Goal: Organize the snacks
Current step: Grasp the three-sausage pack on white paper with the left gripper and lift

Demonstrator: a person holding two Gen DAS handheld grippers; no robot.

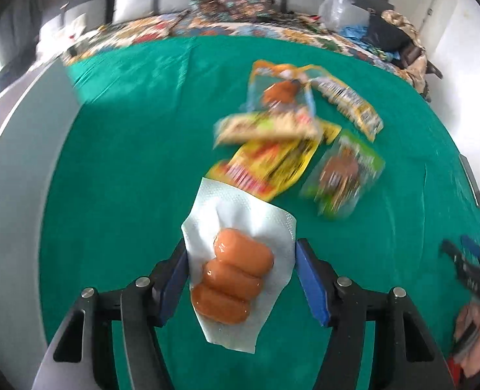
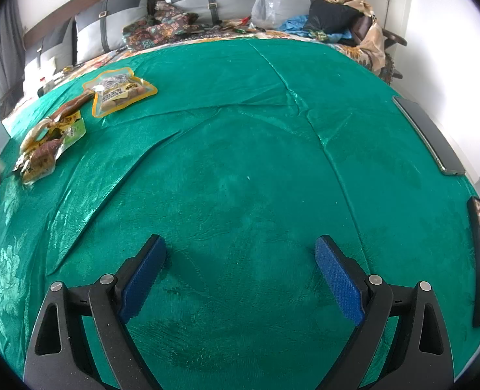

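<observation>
The left gripper (image 1: 241,279) has its blue-padded fingers (image 1: 175,279) on either side of a clear vacuum-sealed pack of three orange sausages (image 1: 232,281); the left pad touches the pack's white film edge and the right pad sits at or just off the other edge, so the jaws look closed on the pack or very near it, though I cannot tell how firm the hold is; the view is smeared, which suggests the hand is in motion. The pack hangs over the green satin cloth (image 1: 126,162) covering the surface, towards its near edge; just beyond it lies a loose heap of snack packets, a yellow and red foil bag (image 1: 266,169) closest, a green clear-windowed packet (image 1: 344,175) to its right, and an orange-bordered pouch (image 1: 282,91) further back.

The right gripper (image 2: 240,276) hangs over bare cloth in the middle with its fingers wide apart and nothing between them; in its view the heap sits near the far left corner, a yellow-rimmed pouch of brown pieces (image 2: 119,89) at its back; two dark phones (image 2: 428,133) lie along the right edge.

My reading is that the sausage pack is being carried to or from the heap, mid-sort; next it wants a spot of its own on open cloth, set down flat before the jaws let go.
</observation>
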